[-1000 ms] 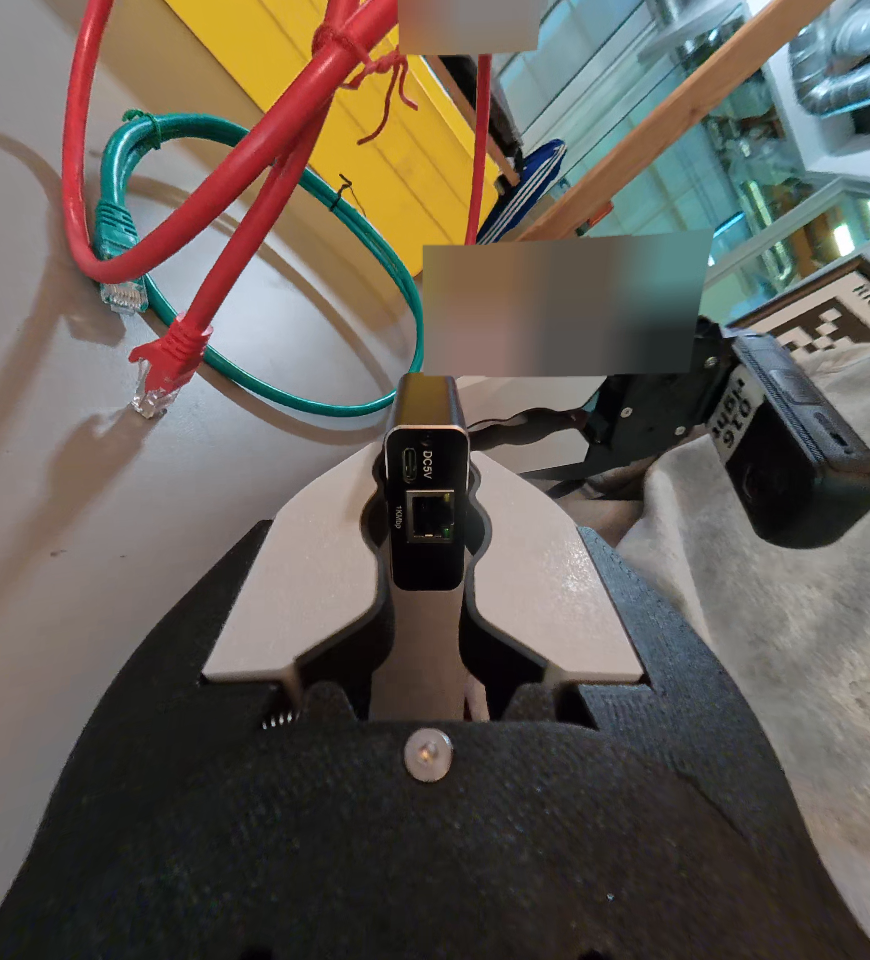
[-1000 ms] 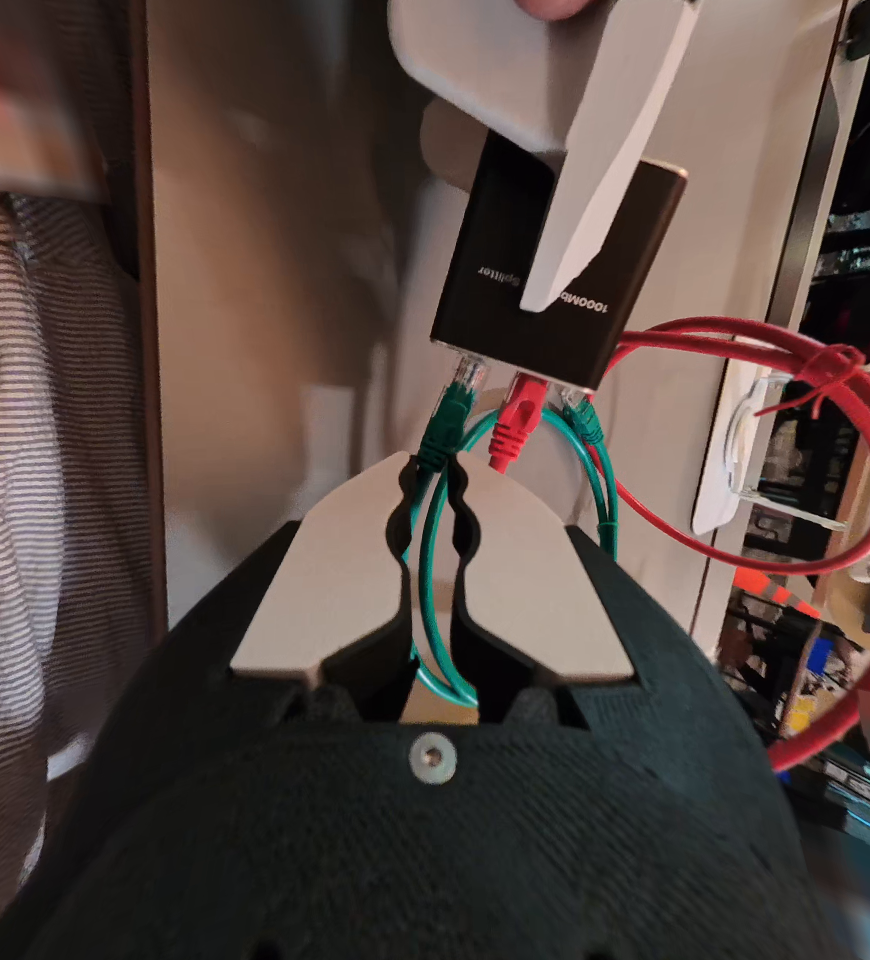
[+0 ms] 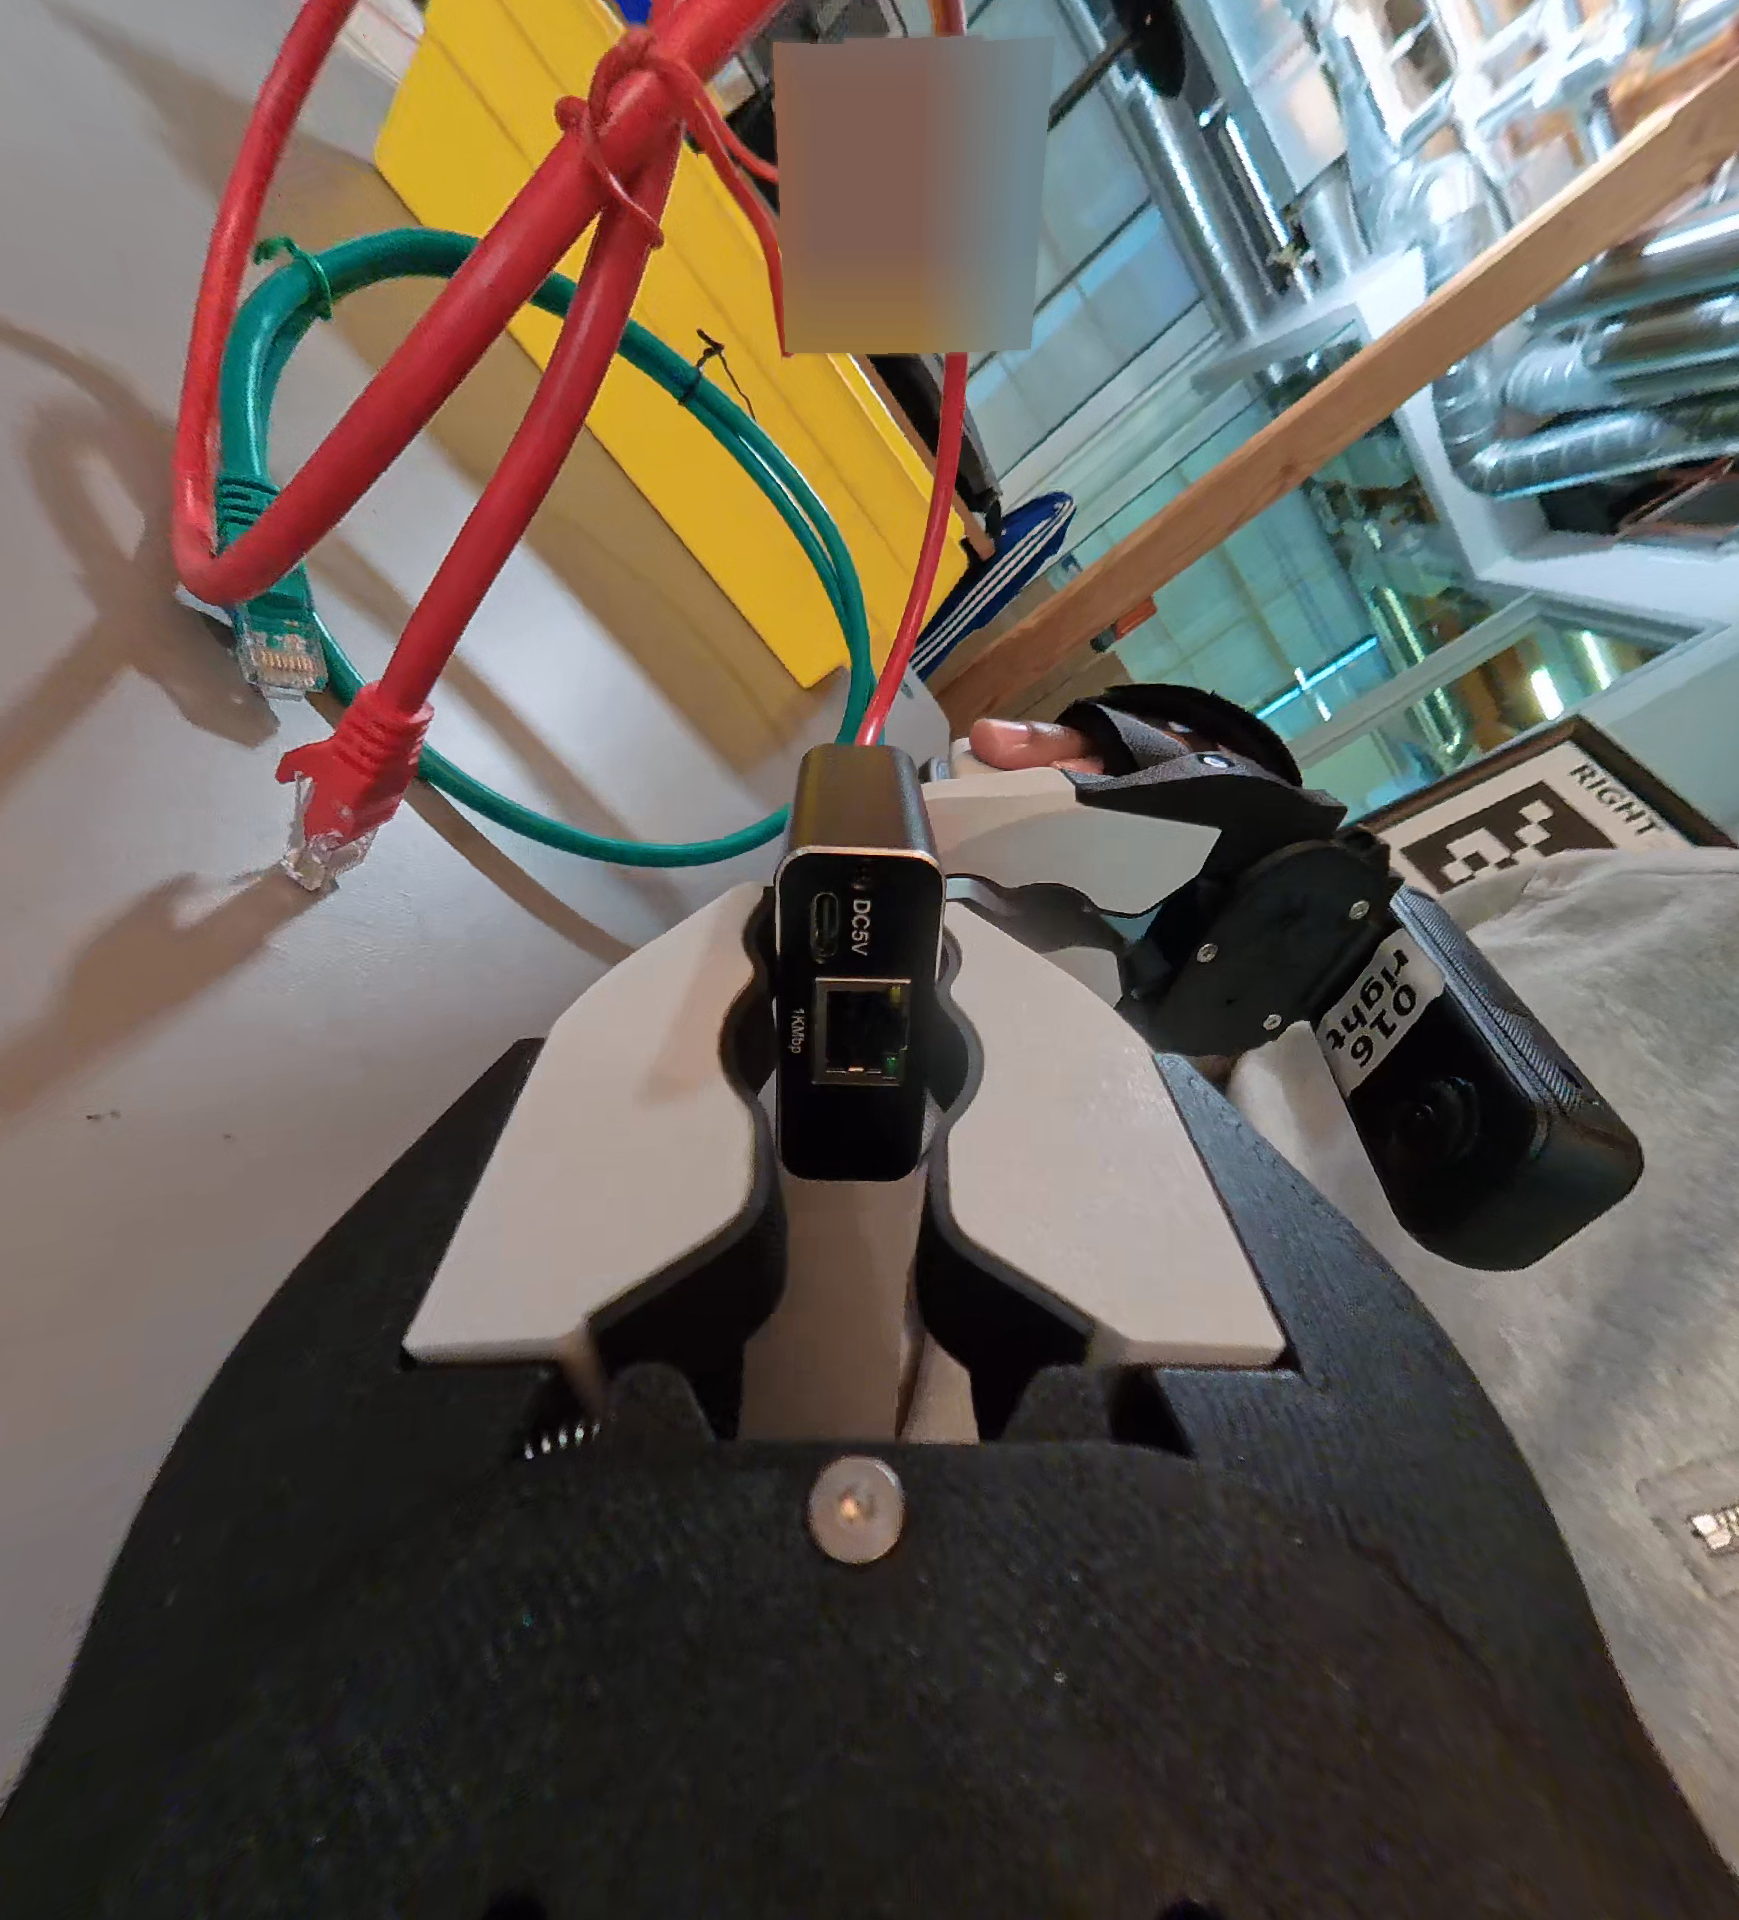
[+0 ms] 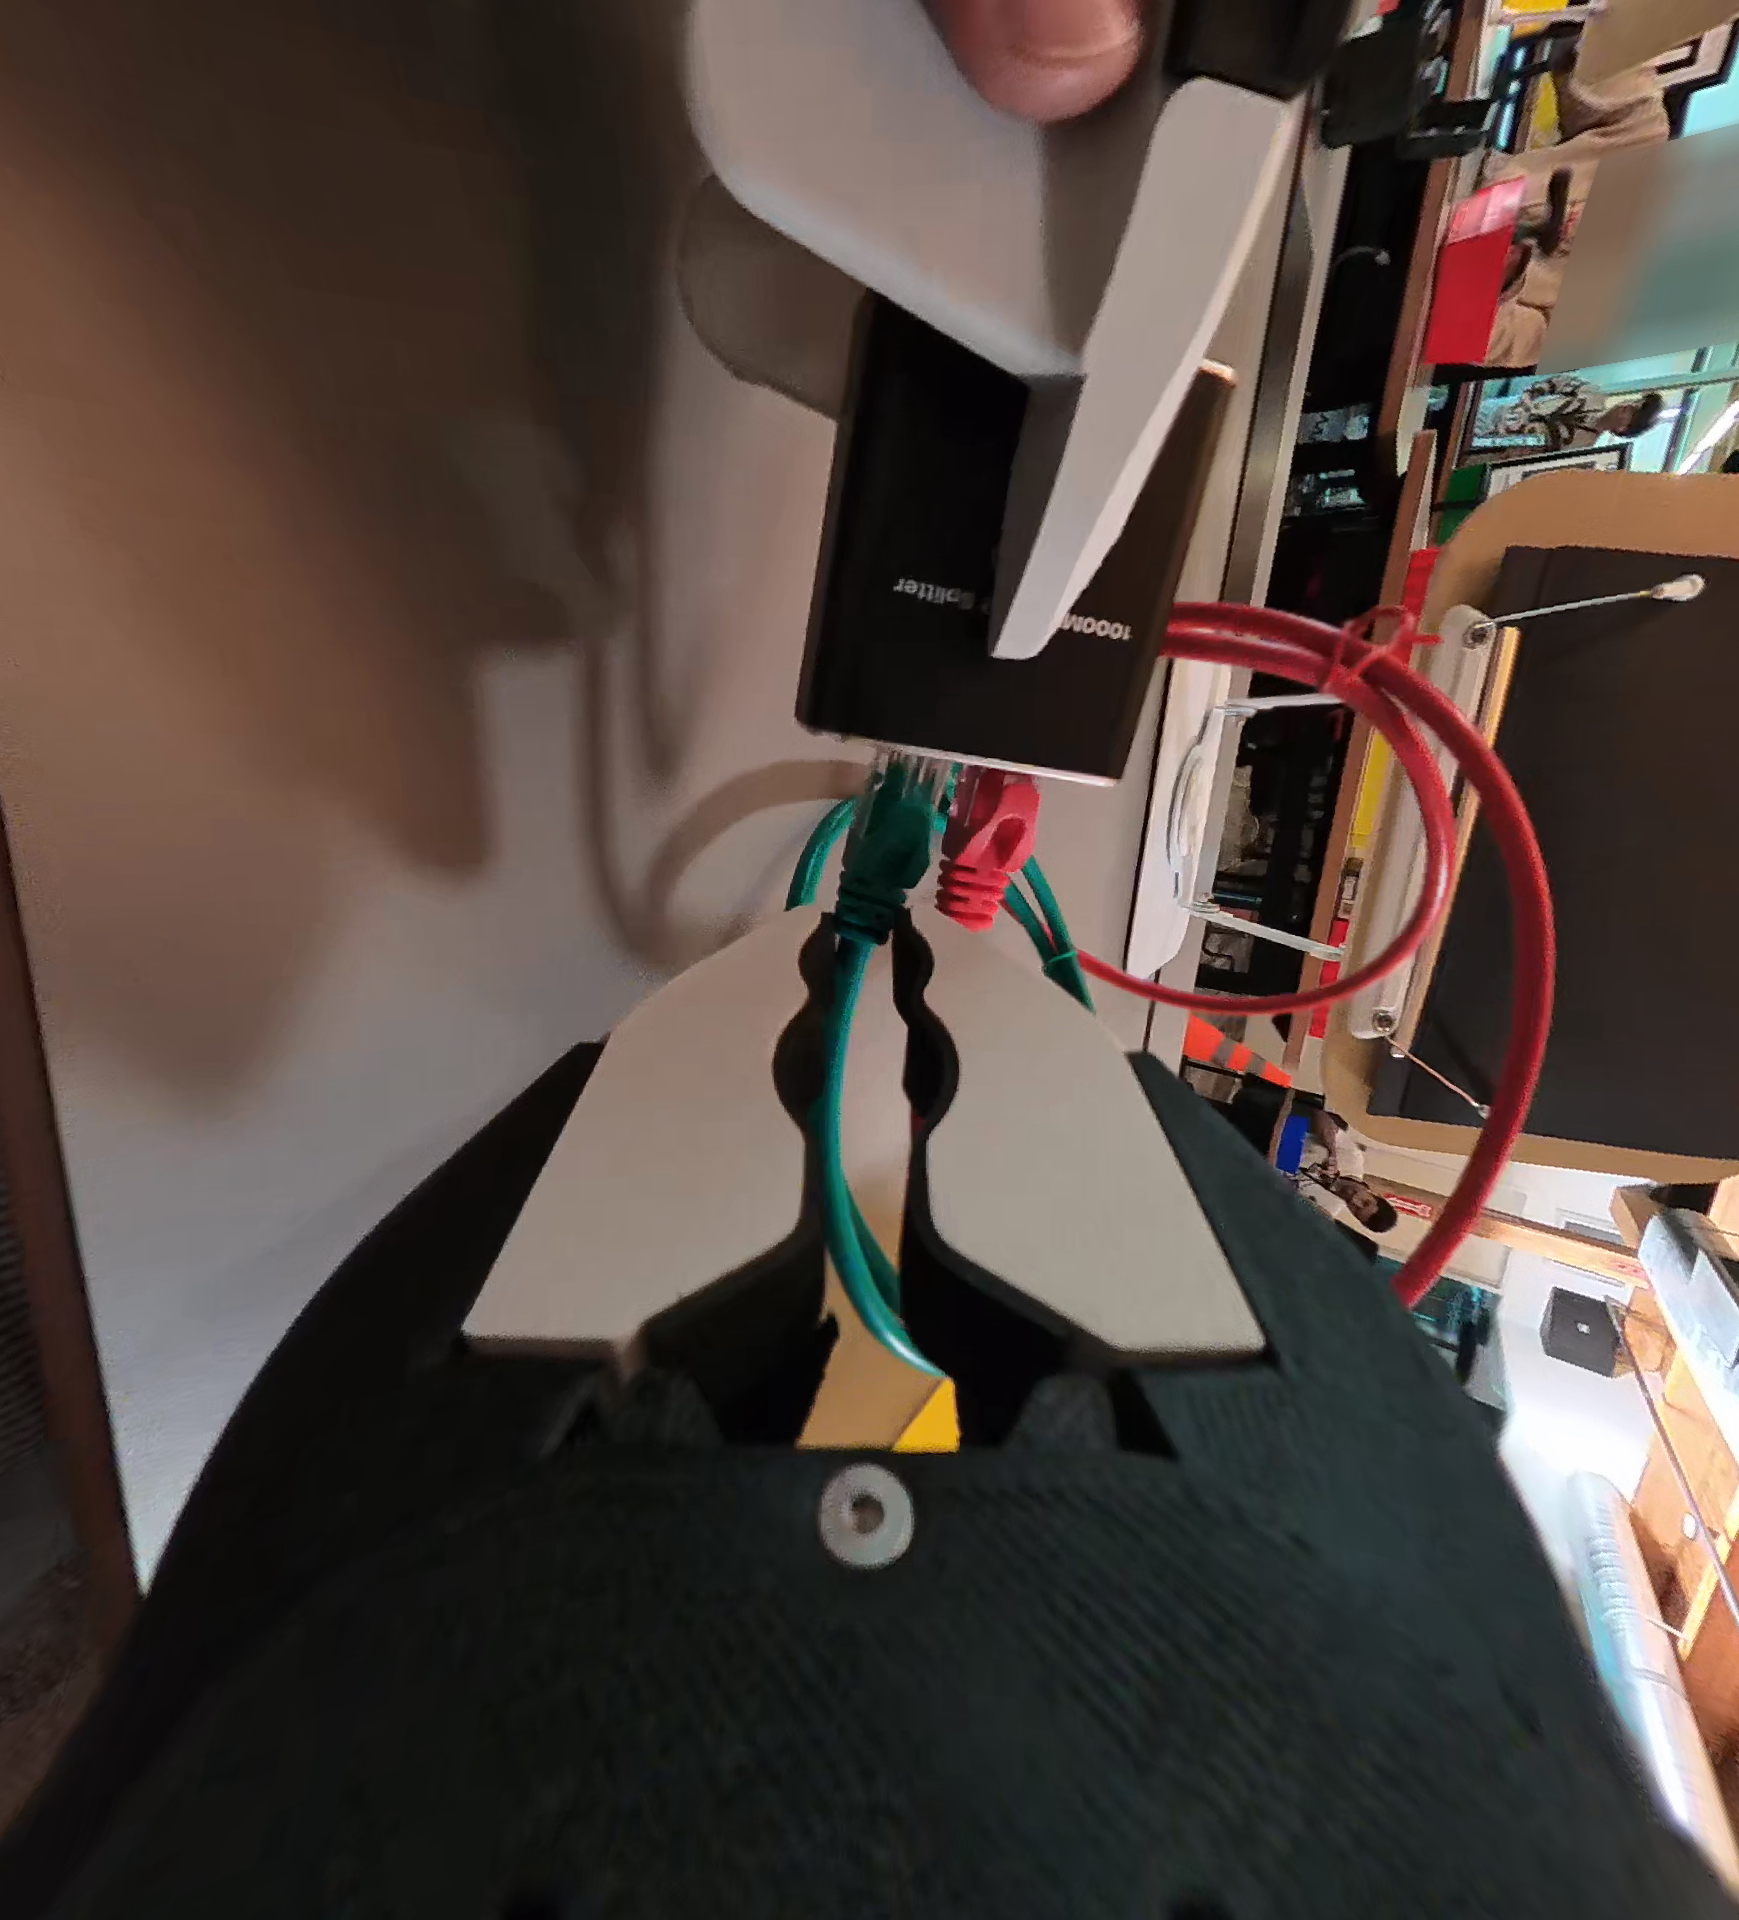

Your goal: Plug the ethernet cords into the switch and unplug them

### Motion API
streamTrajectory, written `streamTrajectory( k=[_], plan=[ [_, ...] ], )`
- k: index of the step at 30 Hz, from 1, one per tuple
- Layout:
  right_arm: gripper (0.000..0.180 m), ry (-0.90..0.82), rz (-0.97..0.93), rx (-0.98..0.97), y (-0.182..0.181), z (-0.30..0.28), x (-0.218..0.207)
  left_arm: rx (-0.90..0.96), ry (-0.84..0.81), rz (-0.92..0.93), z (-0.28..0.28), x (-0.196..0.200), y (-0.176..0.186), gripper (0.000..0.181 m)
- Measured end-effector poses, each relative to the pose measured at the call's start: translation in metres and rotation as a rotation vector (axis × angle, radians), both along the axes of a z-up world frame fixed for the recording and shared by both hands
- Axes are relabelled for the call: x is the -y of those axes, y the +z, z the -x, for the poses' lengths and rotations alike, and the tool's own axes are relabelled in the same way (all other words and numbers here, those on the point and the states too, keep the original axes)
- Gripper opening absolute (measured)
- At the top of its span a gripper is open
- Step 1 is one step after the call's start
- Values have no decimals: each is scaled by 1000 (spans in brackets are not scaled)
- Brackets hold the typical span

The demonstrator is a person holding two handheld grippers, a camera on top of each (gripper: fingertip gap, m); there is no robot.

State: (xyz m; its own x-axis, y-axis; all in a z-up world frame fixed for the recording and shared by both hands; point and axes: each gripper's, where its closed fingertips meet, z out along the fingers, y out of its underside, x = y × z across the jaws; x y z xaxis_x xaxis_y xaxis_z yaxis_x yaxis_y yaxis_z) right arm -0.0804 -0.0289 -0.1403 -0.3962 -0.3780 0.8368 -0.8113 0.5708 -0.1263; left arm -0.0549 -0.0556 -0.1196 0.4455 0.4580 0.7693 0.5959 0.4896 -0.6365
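The left gripper [image 3: 860,1023] jaws squeeze the black switch [image 4: 979,582]. Right below its ports, the right gripper [image 4: 860,940] jaws pinch the green cord [image 4: 880,862], lined up straight with them.

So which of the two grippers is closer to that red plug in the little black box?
Right. The right gripper pinches the green cord just beside the red plug; the left gripper clamps the black box at its opposite end.

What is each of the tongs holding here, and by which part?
Left tongs: black switch, clamped across its sides. Right tongs: green ethernet cord, just behind its plug boot.
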Motion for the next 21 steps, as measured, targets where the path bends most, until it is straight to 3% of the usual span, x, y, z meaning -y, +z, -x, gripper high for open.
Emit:
streamTrajectory(
  k=[1,9,15,21],
  plan=[
    [10,-3,10,7,1,0,0,5,1,-14,0,0,0,24],
    [10,-51,99,104,6,2,6,18,32,-93,2,4,3,25],
    [12,-53,230,155,19,7,18,36,107,-307,8,20,10,24],
    [39,-25,360,270,38,4,18,-6,200,-419,8,44,18,25]
  ],
)
